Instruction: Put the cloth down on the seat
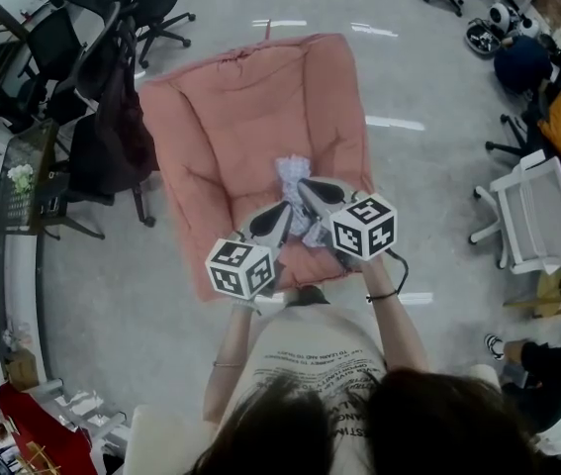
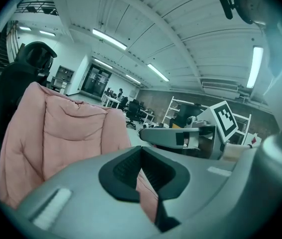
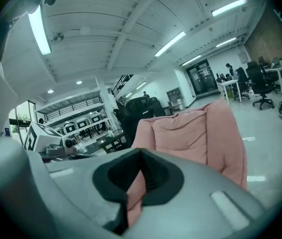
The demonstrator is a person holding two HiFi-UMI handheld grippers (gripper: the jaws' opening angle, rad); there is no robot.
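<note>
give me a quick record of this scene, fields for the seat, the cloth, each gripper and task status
seat: pink, padded, set on the floor
cloth: pale, crumpled, lying on the seat cushion
left gripper: over the seat's front part, jaws together, nothing between them
right gripper: tip at the cloth's edge, jaws together, no cloth between them
task status: cloth appears to be down on the seat

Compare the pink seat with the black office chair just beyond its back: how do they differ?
The pink seat is soft and quilted; the black office chair is dark and slimmer. The pink seat lies on the floor, no legs showing; the black office chair stands on a spoked base. The pink seat carries a crumpled cloth; the black office chair shows none. Both have backrests.
</note>
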